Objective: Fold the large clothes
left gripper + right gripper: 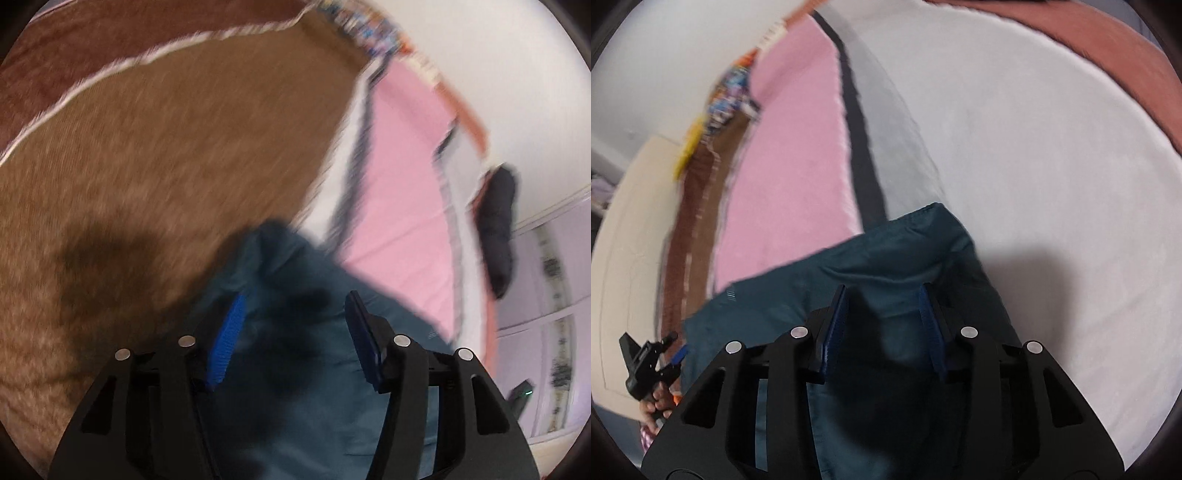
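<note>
Tools, left [295,321] and right [882,317], both agape above teal garment [886,251] on white blanket [1034,147].

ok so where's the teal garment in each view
left wrist: teal garment fills the bottom centre, under the open left claw.
right wrist: teal garment spans lower centre, under the open right claw.
shared landmark: pink blanket just beyond it.

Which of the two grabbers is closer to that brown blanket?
Left. The left gripper hangs over the teal garment beside the brown blanket; the right gripper is over white bedding.
</note>
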Motion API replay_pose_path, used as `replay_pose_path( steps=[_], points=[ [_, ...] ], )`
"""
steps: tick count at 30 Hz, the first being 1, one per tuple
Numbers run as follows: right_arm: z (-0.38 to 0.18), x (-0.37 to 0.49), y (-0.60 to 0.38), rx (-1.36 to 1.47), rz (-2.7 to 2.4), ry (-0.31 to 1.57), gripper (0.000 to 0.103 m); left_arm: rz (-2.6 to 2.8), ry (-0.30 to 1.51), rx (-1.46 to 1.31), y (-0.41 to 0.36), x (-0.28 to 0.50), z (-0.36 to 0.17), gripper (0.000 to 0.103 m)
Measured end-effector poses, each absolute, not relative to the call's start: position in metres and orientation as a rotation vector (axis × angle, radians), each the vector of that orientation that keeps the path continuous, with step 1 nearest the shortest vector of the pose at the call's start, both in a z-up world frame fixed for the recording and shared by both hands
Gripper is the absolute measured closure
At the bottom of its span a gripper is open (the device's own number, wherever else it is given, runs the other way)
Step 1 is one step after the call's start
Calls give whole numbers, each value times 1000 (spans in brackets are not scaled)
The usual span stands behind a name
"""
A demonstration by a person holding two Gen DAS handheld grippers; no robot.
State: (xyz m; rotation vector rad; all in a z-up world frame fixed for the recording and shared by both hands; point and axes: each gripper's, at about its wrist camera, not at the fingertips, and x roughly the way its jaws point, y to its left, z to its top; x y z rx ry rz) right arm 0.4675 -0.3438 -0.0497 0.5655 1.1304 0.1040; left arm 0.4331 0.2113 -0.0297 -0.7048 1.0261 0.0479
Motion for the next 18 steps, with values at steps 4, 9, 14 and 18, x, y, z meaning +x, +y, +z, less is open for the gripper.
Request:
replay_pose_path(
  steps=[4, 9, 14, 18],
  points=[
    [-35, 458, -349, 574, 120, 1102, 63, 47, 1011, -633, 208, 423, -18, 48],
    [-3, 403, -369, 586, 177, 1042, 59, -22, 958, -574, 217, 377, 15, 39],
    [6, 327, -387, 587, 151, 1012, 52, -25, 967, -531, 230, 303, 24, 36],
    [1, 257, -401, 653, 120, 1009, 47, -3, 972, -610, 245, 256, 16, 36]
  ],
)
